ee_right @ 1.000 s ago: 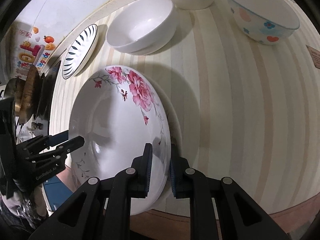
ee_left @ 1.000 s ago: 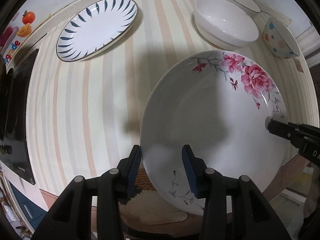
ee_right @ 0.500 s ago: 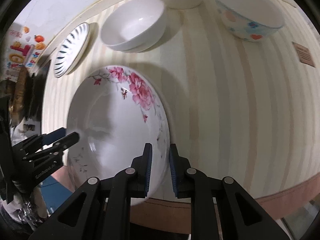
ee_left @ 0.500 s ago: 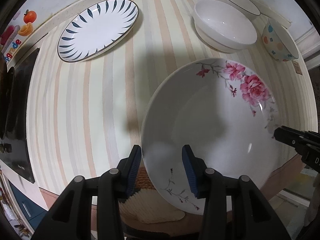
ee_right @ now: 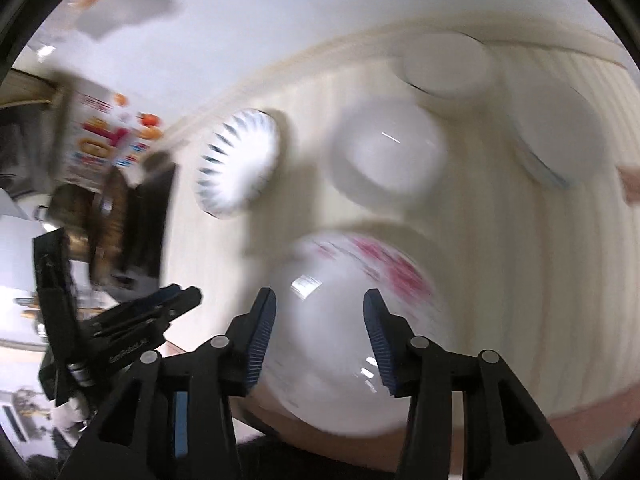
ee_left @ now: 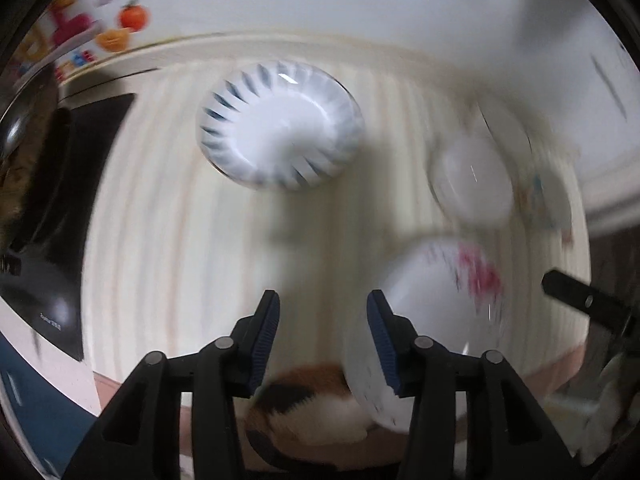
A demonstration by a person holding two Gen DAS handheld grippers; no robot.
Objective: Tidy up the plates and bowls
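Observation:
Both views are motion-blurred. The large white plate with pink flowers lies at the near edge of the striped table. My left gripper is open and empty, left of the plate. My right gripper is open, with the plate's near part between and beyond its fingers; I cannot tell if it touches. The left gripper also shows in the right wrist view. A blue-striped plate lies further back.
A plain white bowl, a dark-rimmed bowl and a dotted bowl stand at the back right. A black cooktop lies left. A furry cat-like shape is below the table edge.
Both grippers have let go of the flowered plate and opened. Both cameras pulled back and tilted up quickly, so the plate now lies on the table and the picture is blurred.

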